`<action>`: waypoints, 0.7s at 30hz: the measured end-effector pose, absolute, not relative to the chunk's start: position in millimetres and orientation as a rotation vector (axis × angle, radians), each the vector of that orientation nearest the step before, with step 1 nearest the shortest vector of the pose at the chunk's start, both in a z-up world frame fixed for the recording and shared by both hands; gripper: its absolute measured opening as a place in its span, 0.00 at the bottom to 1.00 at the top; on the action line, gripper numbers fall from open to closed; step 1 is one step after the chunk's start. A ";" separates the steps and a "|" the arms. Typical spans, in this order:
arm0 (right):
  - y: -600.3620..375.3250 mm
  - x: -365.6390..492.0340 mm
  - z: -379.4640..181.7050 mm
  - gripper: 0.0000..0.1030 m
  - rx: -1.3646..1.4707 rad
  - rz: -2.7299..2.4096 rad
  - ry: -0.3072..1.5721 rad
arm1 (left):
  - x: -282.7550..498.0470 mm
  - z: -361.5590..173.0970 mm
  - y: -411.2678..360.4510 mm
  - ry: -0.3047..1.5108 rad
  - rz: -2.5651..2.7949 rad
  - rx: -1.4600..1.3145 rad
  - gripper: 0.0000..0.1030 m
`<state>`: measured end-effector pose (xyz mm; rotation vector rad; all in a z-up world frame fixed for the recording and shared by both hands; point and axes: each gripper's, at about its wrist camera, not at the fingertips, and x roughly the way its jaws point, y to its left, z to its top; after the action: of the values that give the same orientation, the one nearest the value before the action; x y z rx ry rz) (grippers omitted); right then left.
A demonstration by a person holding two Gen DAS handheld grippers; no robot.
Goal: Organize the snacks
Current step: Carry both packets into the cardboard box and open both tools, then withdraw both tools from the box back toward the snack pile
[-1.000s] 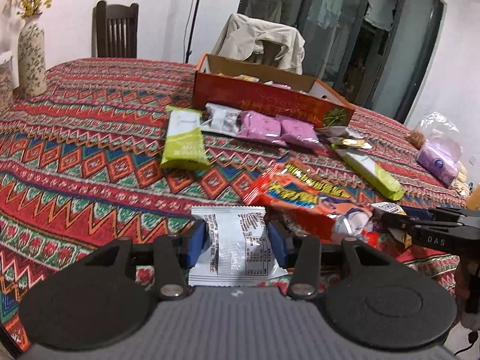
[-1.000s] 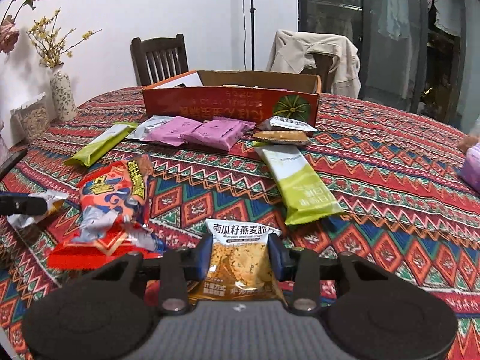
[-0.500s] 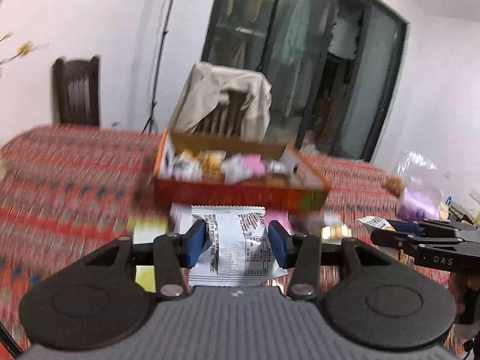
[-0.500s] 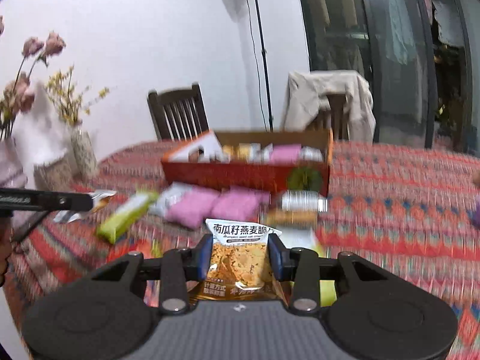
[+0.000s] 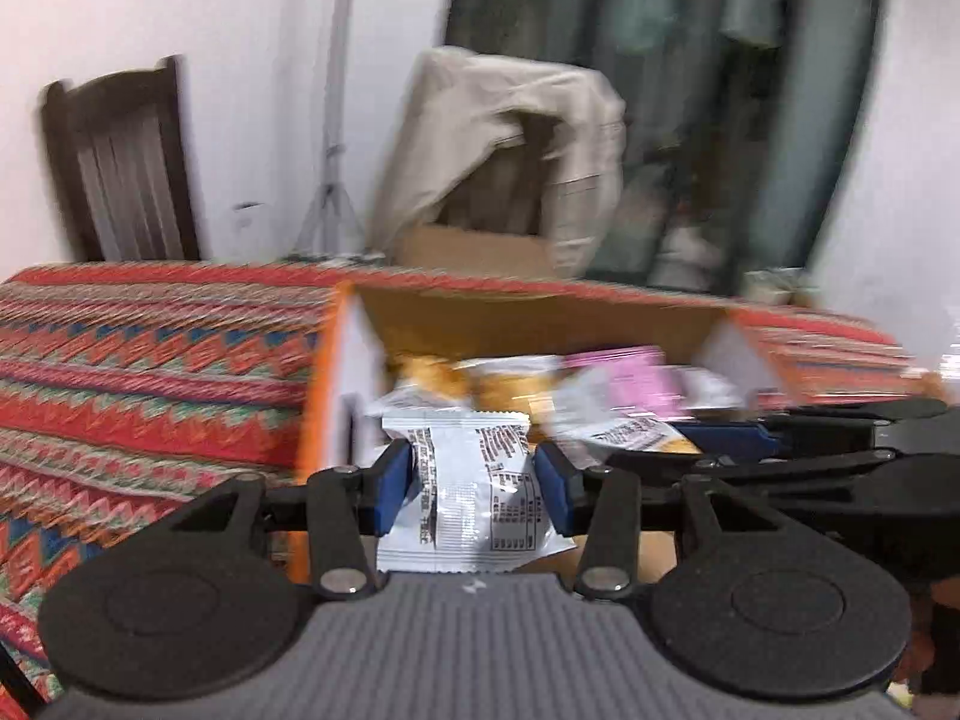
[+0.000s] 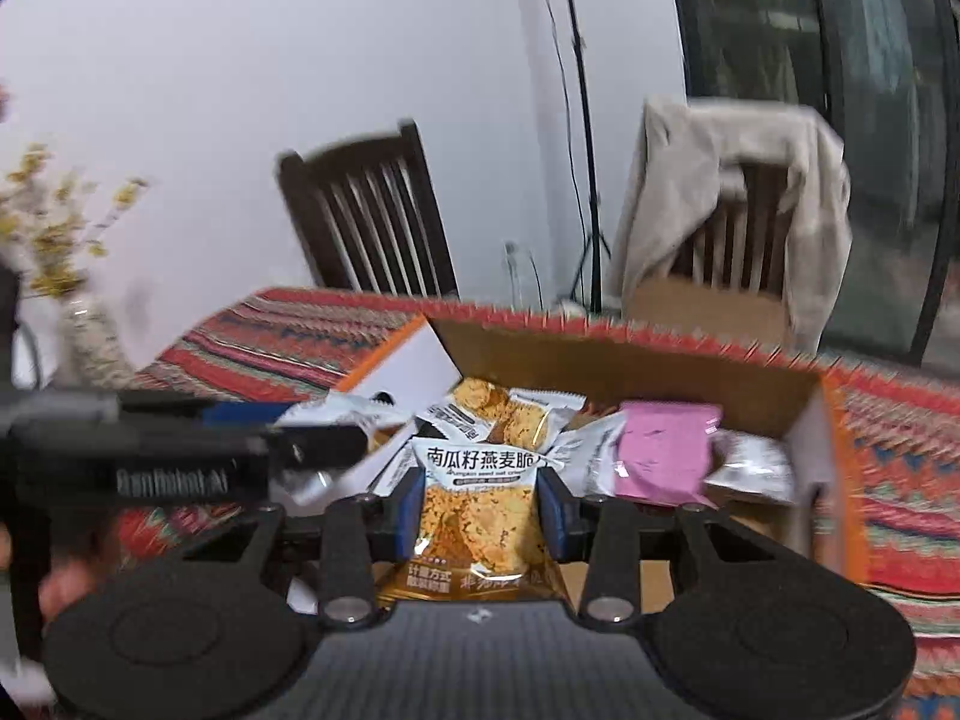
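Observation:
My left gripper (image 5: 474,483) is shut on a white snack packet (image 5: 468,498) with black print, held over the left end of the orange cardboard box (image 5: 528,315). My right gripper (image 6: 480,507) is shut on a golden oat-crisp packet (image 6: 480,516), held over the same box (image 6: 606,354). The box holds several packets, among them a pink one (image 6: 663,450) and golden ones (image 6: 486,405). The right gripper shows at the right in the left wrist view (image 5: 798,444). The left gripper shows at the left in the right wrist view (image 6: 180,450).
The box stands on a table with a red patterned cloth (image 5: 150,354). A dark wooden chair (image 6: 366,216) and a chair draped with a beige jacket (image 6: 738,204) stand behind it. A vase of yellow flowers (image 6: 90,324) is at the far left.
Both grippers have lifted off the table with their packets and moved forward to the box. They now hang over its open top, close to each other.

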<state>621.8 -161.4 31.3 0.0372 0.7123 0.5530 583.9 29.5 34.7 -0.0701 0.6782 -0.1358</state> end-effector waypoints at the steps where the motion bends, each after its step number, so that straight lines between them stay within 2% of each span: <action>1: -155.9 632.3 22.7 0.37 0.048 0.542 0.740 | 586.9 30.0 33.2 0.678 -0.146 -0.075 0.47; 5: -141.2 660.3 -7.1 0.43 0.088 0.515 0.832 | 589.0 18.1 44.4 0.692 -0.171 -0.098 0.52; 8: -139.2 659.5 -17.5 0.43 0.125 0.554 0.865 | 585.7 22.5 55.8 0.674 -0.166 -0.108 0.55; 9: -138.6 656.9 -16.5 0.49 0.123 0.566 0.861 | 583.5 26.4 58.5 0.664 -0.161 -0.112 0.55; 11: -141.0 651.5 -9.0 0.56 0.115 0.572 0.841 | 575.9 39.6 65.9 0.645 -0.150 -0.117 0.55; 15: -155.0 632.6 22.9 0.56 0.068 0.542 0.756 | 555.8 67.2 67.8 0.605 -0.150 -0.102 0.58; 19: -181.1 596.8 60.7 0.59 0.028 0.520 0.676 | 513.3 93.8 63.9 0.572 -0.181 -0.067 0.68; 21: -197.7 569.3 77.2 0.64 0.002 0.505 0.638 | 489.2 104.0 60.3 0.552 -0.193 -0.051 0.72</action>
<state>569.3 -197.7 77.2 0.0023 0.6377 0.5050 489.2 60.3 104.0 -0.0511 0.5524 -0.1928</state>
